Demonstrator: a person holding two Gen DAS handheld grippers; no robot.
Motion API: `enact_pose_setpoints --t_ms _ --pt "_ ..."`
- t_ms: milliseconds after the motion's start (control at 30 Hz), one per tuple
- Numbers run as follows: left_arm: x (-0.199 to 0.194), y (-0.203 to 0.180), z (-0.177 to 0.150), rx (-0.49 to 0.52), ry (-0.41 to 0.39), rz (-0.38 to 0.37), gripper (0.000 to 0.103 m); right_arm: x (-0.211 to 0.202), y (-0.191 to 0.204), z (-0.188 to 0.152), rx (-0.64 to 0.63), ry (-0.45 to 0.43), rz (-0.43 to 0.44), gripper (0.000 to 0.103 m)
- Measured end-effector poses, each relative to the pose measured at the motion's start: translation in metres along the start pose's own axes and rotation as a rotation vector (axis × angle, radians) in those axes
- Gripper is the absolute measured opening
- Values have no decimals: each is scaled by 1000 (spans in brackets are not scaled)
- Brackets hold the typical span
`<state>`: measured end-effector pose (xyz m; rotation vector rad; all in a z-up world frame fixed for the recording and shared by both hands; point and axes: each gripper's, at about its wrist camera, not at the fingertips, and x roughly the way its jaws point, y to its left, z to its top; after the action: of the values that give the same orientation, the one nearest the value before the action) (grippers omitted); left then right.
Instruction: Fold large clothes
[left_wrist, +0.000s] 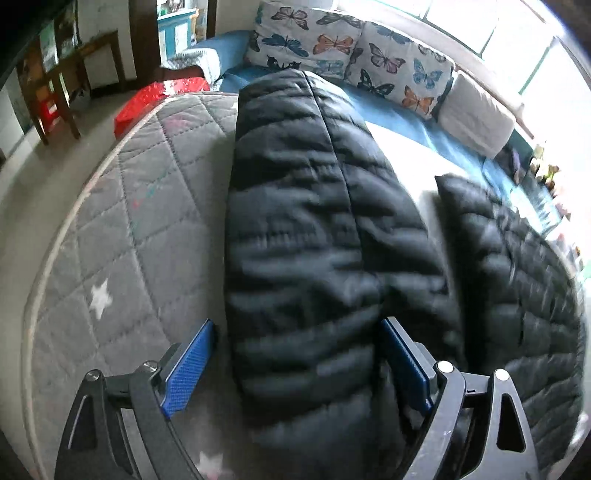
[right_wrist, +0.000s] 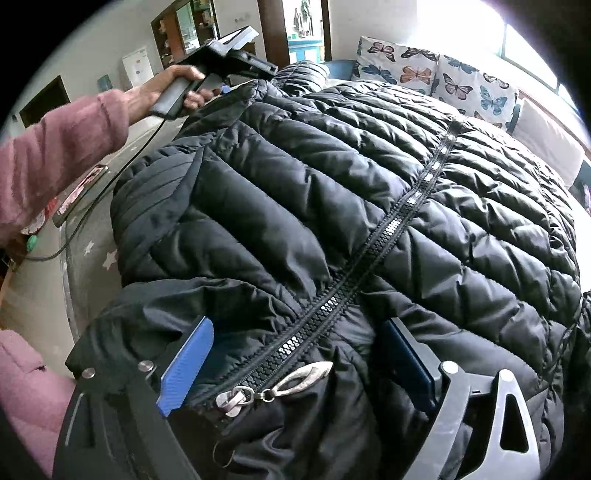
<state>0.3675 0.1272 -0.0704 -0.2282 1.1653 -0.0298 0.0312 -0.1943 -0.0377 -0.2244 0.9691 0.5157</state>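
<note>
A: Black quilted puffer jacket (right_wrist: 332, 192), front up, zipper (right_wrist: 373, 254) closed along the middle, spread over a grey quilted mattress with white stars (left_wrist: 122, 229). Silver teardrop zipper pull (right_wrist: 295, 380) near the collar, close to the right-wrist camera.

B: And the grippers?

A: Right gripper (right_wrist: 299, 369), blue pads, jaws wide, poised over the collar on either side of the zipper top; pads not pressing, nothing held. Left gripper (left_wrist: 299, 365), also wide, straddling a long black sleeve (left_wrist: 306, 221) stretched straight away from the camera; fabric between the pads, no pinch visible. Left-wrist view slightly blurred. In the right-wrist view, a hand (right_wrist: 173, 88) in a pink sleeve (right_wrist: 55, 147), holding the left gripper's handle beyond the jacket's shoulder.

B: How far along?

A: Early, by the look of it. Jacket laid flat and zipped, sleeve pulled out straight; no fold yet visible in body or sleeves. Likely left: sleeves in across the chest, then body folded over, then tidied.

B: Edges, room to move?

A: Mattress edge with pale piping curving just left of the sleeve, bare floor below. Open quilt between sleeve and edge. Butterfly-print cushions (left_wrist: 332, 44) and a plain white cushion (left_wrist: 476, 114) along the far side under a bright window, blue sheet (left_wrist: 399, 114) in front. Red box (left_wrist: 155, 99) near the far mattress corner. Phone-like device (right_wrist: 79, 195) and black cable (right_wrist: 107, 192) on the left, near the jacket's shoulder: possible snag
</note>
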Motion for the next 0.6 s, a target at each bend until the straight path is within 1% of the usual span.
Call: enact_pose_setpoints --t_ms 100,167,233,300,333,367,400,500,533,567,600 --pt "6 13 25 -61 -2 -37 95 0 -1 1 2 2 4 101" --pt "8 22 41 -90 -6 -37 94 0 -1 0 0 -1 6 102" --pt "15 24 58 -87 -3 -15 94 1 -1 0 2 -3 9 102" --pt "21 23 73 -63 6 15 90 1 -2 1 2 -2 11 103" --pt "23 22 79 -61 2 18 83 1 -2 1 2 -1 12 103" --pt "24 22 85 -62 -5 8 74 2 -2 1 1 0 12 103" --pt "25 21 89 -65 -12 -4 68 2 -2 1 1 0 12 103" --pt "27 23 101 -89 -38 -33 40 2 -1 2 1 0 11 103" --pt "27 25 101 -102 -43 -67 30 2 -1 2 2 0 10 103" --pt "27 27 102 -116 -49 -90 23 2 -1 2 2 -2 8 103" --pt "25 30 102 -129 -63 -111 20 3 -1 2 2 -3 7 103"
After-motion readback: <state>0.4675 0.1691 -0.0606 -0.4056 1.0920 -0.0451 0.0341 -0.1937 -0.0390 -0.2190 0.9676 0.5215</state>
